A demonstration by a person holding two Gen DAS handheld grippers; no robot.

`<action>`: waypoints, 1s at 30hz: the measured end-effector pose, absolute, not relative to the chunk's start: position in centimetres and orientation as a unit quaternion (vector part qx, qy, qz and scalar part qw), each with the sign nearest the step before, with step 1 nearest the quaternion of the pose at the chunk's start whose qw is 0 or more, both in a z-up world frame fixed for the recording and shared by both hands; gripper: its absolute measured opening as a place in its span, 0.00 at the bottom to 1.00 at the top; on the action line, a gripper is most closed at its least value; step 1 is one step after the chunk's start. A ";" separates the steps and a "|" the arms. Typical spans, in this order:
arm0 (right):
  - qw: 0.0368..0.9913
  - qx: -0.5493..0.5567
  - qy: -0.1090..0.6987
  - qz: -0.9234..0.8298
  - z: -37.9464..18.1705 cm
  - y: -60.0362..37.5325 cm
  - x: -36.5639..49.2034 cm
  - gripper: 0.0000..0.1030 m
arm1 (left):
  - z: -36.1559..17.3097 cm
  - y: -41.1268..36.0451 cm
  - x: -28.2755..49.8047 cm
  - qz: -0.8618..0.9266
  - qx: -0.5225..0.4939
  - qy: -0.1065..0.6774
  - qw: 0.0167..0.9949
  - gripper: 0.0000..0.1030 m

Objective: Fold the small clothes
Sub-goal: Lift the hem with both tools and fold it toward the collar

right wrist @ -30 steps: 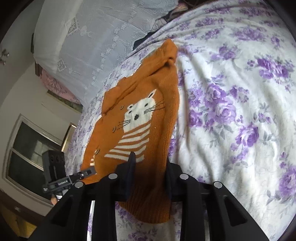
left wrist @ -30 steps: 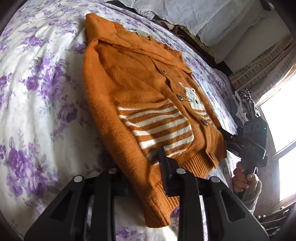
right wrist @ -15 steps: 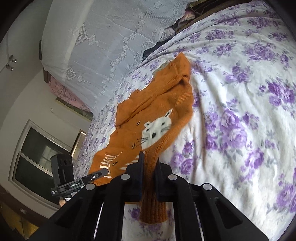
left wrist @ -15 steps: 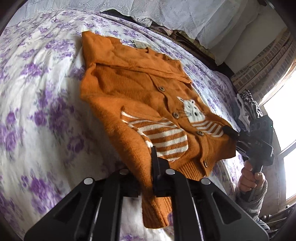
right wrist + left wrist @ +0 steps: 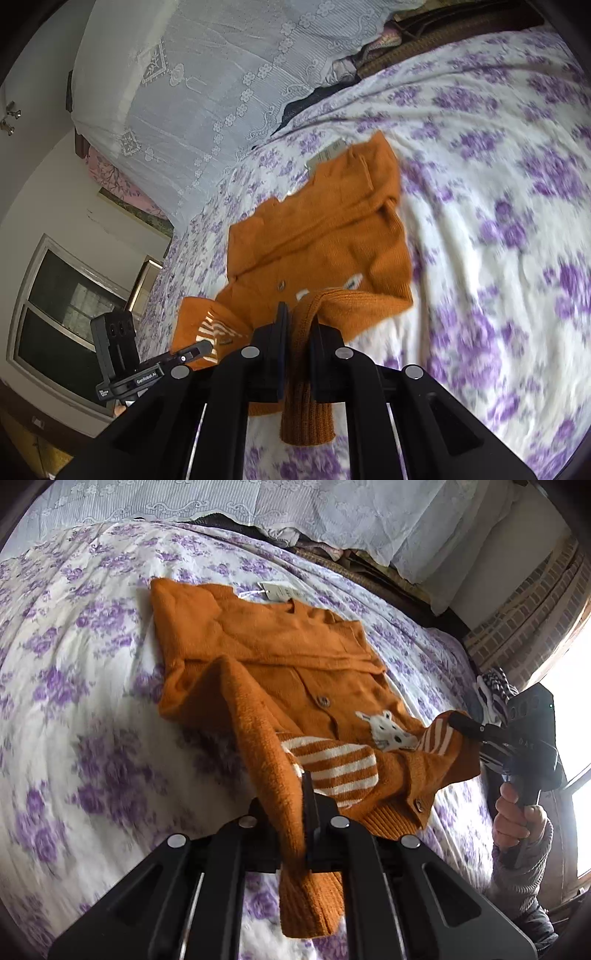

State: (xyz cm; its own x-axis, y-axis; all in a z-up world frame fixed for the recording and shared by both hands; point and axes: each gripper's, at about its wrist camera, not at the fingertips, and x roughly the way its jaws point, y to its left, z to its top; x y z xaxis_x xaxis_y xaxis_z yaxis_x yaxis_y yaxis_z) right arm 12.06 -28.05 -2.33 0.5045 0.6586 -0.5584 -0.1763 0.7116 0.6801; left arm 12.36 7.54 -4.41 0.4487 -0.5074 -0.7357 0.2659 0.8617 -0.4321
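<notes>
An orange knitted cardigan (image 5: 280, 653) with brown buttons, a white cat motif and white stripes lies collar-end flat on the floral bed (image 5: 74, 709); its ribbed hem is lifted at both corners and curls toward the collar, paper tag (image 5: 275, 590) attached

The left gripper (image 5: 295, 834) is clamped tight on a fold of knit, its fingers nearly touching. The right gripper (image 5: 297, 350) pinches the hem the same way, and the right hand (image 5: 517, 818) grips its handle from below, sleeve at the wrist. The two grippers sit near each other, raised.
</notes>
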 end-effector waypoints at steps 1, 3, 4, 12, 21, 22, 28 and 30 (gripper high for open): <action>0.820 0.283 0.427 0.254 -2.2 -28.0 12.5 0.10 | -4.3 7.5 12.7 -0.229 -0.129 0.472 0.842 0.07; 0.820 0.287 0.426 0.254 -2.0 -27.8 13.3 0.10 | -4.2 7.7 13.1 -0.230 -0.130 0.471 0.842 0.07; 0.819 0.288 0.426 0.254 -2.0 -27.7 13.7 0.10 | -4.1 7.8 13.5 -0.230 -0.132 0.470 0.842 0.07; 0.814 0.297 0.428 0.256 -2.1 -27.2 16.3 0.10 | -3.4 8.1 15.8 -0.229 -0.150 0.464 0.842 0.07; 0.813 0.308 0.423 0.257 -1.6 -26.9 19.1 0.10 | -2.8 7.9 18.2 -0.219 -0.154 0.457 0.848 0.07; 0.813 0.308 0.421 0.257 -1.4 -26.8 19.6 0.10 | -2.5 8.0 18.5 -0.216 -0.154 0.454 0.850 0.07; 0.813 0.317 0.415 0.256 -1.0 -26.5 22.3 0.10 | -1.3 8.4 20.2 -0.203 -0.155 0.440 0.861 0.07; 0.813 0.320 0.416 0.252 -1.1 -26.5 23.1 0.10 | -1.2 8.6 20.9 -0.199 -0.156 0.437 0.863 0.07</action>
State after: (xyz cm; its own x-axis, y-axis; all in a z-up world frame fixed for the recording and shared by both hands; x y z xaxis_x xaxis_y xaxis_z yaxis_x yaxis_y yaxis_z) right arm 23.13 -26.48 -1.11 0.5264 0.6768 -0.5147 -0.1436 0.6674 0.7307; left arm 20.85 8.55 -1.17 0.5382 -0.4799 -0.6928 0.2061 0.8720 -0.4440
